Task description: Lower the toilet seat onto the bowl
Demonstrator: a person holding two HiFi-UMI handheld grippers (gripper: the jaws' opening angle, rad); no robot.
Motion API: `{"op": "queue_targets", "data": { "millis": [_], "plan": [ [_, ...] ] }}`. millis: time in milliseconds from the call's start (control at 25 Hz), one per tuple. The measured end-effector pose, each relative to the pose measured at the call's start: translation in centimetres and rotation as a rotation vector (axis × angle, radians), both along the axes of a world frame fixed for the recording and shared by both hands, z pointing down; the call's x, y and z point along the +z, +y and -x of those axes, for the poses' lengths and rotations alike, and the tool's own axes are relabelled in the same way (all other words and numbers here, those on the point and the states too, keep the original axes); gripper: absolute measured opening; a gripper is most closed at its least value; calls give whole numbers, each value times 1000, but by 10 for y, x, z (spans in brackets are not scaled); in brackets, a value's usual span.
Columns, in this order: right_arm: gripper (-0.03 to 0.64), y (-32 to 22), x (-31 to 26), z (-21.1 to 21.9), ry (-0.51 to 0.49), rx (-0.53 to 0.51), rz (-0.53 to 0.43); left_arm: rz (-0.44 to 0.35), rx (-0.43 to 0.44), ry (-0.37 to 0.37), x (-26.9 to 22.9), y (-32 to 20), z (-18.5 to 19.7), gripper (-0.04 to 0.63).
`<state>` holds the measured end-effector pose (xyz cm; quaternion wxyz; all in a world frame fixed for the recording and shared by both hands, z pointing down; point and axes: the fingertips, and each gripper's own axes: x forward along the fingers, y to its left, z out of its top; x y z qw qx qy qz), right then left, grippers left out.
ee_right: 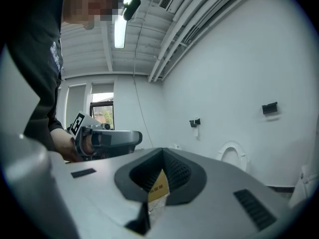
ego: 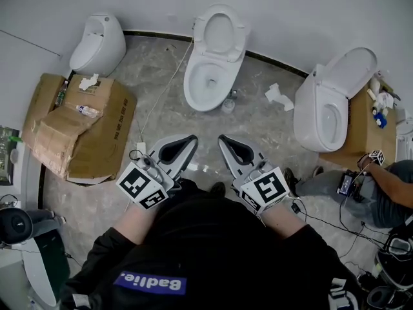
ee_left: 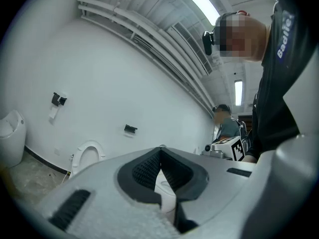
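The middle toilet stands against the far wall with its white seat (ego: 219, 32) tipped up over the open bowl (ego: 205, 82). The raised seat also shows in the left gripper view (ee_left: 89, 154) and the right gripper view (ee_right: 233, 155). My left gripper (ego: 191, 139) and right gripper (ego: 223, 139) hang side by side in front of my body, well short of the toilet. Both point toward it, with a stretch of floor between. Each has its jaws shut with nothing held, as seen on the left gripper (ee_left: 160, 149) and the right gripper (ee_right: 162, 151).
A rounded white toilet (ego: 97, 41) sits far left, with a flattened cardboard box (ego: 77, 128) near it. A third toilet (ego: 326, 105) stands at the right with its lid up. A person (ego: 381, 186) sits on the floor at right. Cables, a crumpled tissue (ego: 279, 95) and a small bottle (ego: 228, 103) lie on the floor.
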<state>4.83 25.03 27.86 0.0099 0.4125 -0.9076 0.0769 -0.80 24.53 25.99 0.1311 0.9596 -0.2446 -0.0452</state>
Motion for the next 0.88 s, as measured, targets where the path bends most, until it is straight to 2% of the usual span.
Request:
{"op": "queue_targets", "data": {
  "millis": [160, 400, 640, 880],
  "plan": [
    [26, -18, 3, -4, 7, -2, 0, -8, 2, -4, 2, -18, -4, 15],
    [26, -66, 9, 1, 28, 25, 8, -33, 23, 13, 3, -73, 1, 15],
    [26, -141, 8, 21, 42, 76, 10, -57, 83, 22, 3, -146, 15, 15],
    [26, -212, 0, 43, 54, 144, 15, -50, 125, 31, -2, -213, 36, 15]
  ]
}}
